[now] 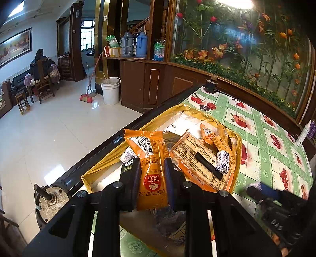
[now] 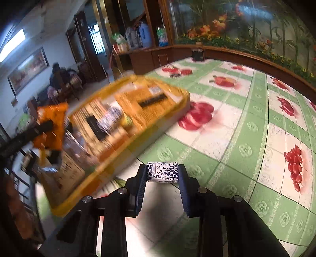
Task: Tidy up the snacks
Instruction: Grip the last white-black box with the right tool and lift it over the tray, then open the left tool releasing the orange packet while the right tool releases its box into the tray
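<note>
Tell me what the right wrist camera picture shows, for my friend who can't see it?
The right claw pinches a small white-and-purple wrapped candy above a green tablecloth printed with red fruit. To its left, blurred, sits a yellow tray of orange snack packets.

Motion-blurred snack tray (image 2: 126,110)

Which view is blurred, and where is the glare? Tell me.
Right wrist view: motion-smeared across the yellow tray, though the held white candy stays sharp. Left wrist view: crisp on the orange packet, with lamp glare at top and reflections on the floor.
</note>
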Demonstrator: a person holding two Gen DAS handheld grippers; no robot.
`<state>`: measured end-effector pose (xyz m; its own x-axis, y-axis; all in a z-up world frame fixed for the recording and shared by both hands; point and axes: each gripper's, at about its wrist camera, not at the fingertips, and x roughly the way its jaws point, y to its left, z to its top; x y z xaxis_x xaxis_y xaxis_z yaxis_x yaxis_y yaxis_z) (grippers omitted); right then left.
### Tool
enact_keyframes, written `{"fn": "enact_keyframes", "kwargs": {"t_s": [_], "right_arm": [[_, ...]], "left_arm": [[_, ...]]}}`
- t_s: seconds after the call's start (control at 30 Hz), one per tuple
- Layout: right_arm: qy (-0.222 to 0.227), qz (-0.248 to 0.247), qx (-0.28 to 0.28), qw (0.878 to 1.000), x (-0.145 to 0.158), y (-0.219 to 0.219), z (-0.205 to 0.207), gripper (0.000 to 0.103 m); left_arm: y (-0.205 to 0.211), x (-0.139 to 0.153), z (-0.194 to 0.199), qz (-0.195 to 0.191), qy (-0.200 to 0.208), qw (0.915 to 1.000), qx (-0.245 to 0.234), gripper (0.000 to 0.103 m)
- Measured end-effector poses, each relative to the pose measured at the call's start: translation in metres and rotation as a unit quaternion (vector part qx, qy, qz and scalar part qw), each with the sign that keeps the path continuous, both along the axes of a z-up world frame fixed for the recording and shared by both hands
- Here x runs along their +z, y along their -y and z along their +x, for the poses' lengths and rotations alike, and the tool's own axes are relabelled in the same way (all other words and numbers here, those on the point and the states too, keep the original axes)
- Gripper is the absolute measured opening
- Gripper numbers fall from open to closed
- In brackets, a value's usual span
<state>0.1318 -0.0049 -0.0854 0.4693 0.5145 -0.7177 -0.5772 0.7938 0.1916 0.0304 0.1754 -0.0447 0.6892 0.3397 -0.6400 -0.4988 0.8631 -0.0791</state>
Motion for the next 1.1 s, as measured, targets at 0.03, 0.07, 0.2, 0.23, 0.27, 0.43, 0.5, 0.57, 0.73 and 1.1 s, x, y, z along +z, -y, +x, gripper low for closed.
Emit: {"fn": "enact_keyframes", "kwargs": {"t_s": [0.03, 0.07, 0.2, 0.23, 0.27, 0.43, 0.5, 0.57, 0.73, 1.1], "right_arm": [[0.010, 0.009, 0.005, 1.000, 0.009, -0.003, -0.003, 0.032], [0.021, 0.017, 0.012, 1.000, 0.017, -0.007, -0.005, 0.032], [0.034, 0.044, 0.041, 0.998, 0.040, -0.035, -0.006, 0.032], [0.037, 0.046, 0.048, 0.997, 0.044, -0.044, -0.005, 0.032], [0.038, 0.048, 0.055, 0.997, 0.046, -0.052, -0.005, 0.032], [0.037, 0.058, 0.072, 0.995, 0.052, -0.090, 0.007, 0.032], [0.035, 0.059, 0.070, 0.995, 0.052, -0.100, 0.014, 0.032], [0.023, 0.062, 0.067, 0.996, 0.050, -0.105, 0.024, 0.032], [0.002, 0.080, 0.050, 0.996, 0.049, -0.096, 0.032, 0.046], [0.019, 0.135, -0.007, 0.991, 0.062, 0.005, 0.006, 0.067]], "left_arm": [[0.000, 0.000, 0.000, 0.000, 0.001, 1.0000, 0.000, 0.021], [0.000, 0.001, 0.001, 0.002, 0.000, 1.0000, 0.000, 0.021], [-0.001, 0.004, -0.001, 0.007, 0.002, 1.0000, -0.001, 0.021], [-0.001, 0.005, -0.001, 0.010, 0.001, 0.9999, -0.001, 0.021], [-0.002, 0.005, -0.002, 0.012, 0.001, 0.9999, 0.000, 0.021], [-0.004, 0.006, -0.002, 0.014, -0.001, 0.9999, 0.000, 0.021], [-0.005, 0.005, 0.000, 0.016, -0.005, 0.9999, 0.001, 0.021], [-0.005, 0.003, 0.003, 0.017, -0.010, 0.9998, 0.001, 0.021], [-0.004, 0.000, 0.008, 0.025, -0.020, 0.9995, 0.007, 0.023], [0.008, 0.012, 0.004, 0.053, 0.002, 0.9983, 0.023, 0.059]]}}
